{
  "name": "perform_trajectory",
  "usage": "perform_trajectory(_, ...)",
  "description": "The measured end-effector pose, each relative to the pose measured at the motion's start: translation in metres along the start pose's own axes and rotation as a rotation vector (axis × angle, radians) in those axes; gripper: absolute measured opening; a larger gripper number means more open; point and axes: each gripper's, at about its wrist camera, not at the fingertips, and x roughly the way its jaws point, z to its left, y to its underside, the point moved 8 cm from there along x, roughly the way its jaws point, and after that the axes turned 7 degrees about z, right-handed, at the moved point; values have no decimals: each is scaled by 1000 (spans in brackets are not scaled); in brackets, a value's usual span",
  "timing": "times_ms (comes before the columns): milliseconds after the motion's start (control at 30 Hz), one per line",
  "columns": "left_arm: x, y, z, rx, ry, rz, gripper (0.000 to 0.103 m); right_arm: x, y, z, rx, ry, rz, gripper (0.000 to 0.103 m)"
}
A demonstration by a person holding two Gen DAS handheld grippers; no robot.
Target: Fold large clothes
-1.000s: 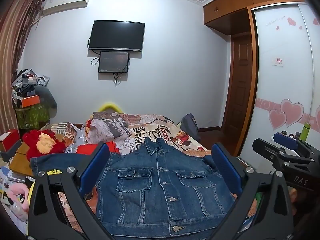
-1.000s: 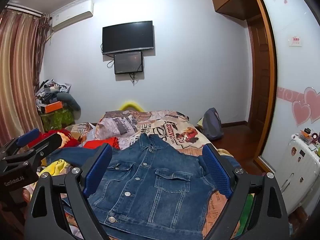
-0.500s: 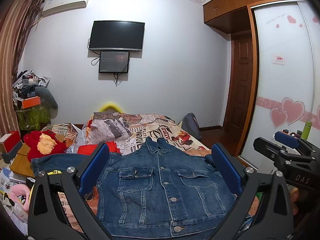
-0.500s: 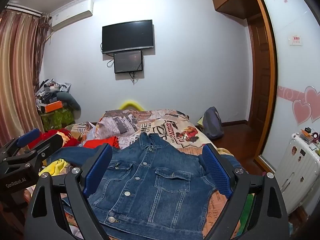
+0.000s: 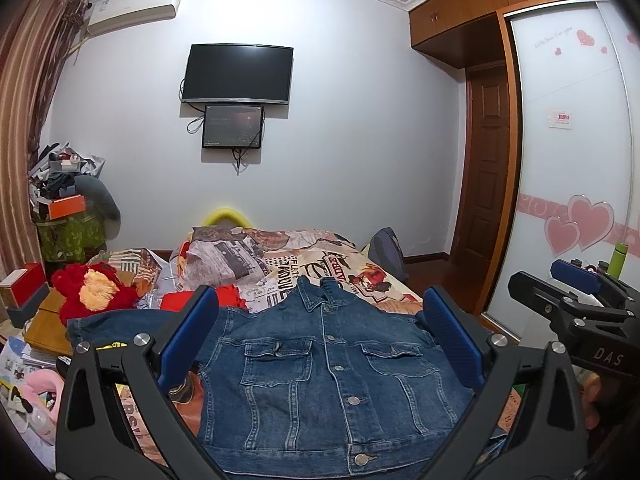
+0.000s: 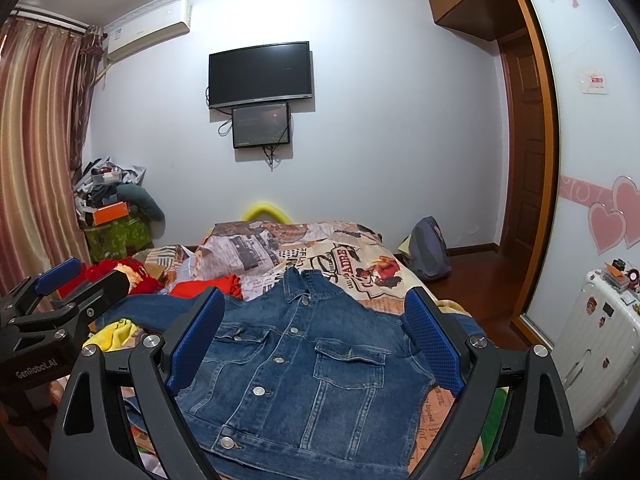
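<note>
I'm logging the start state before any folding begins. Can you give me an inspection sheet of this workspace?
Surface: bed with a printed cover, partly under clothes.
Job's things: denim jacket lies front up, buttoned, collar toward the far wall, one sleeve spread to the left.
Clutter: red plush toy, red garment, yellow cloth beside the jacket.
Grippers: left gripper and right gripper both open above the jacket, holding nothing.
Cables: wires hang under the small screen.
Surroundings: wall TV, air conditioner, wardrobe with heart stickers, backpack.
</note>
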Motion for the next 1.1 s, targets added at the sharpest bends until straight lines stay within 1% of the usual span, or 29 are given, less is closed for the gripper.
perform_trajectory(300, -1, 0, 2, -2, -12, 1, 103, 0, -3, 7, -15, -9, 1, 90)
perform_trajectory(1100, 2, 3, 7, -12, -8, 9, 103, 0, -3, 6, -16, -10, 6, 90)
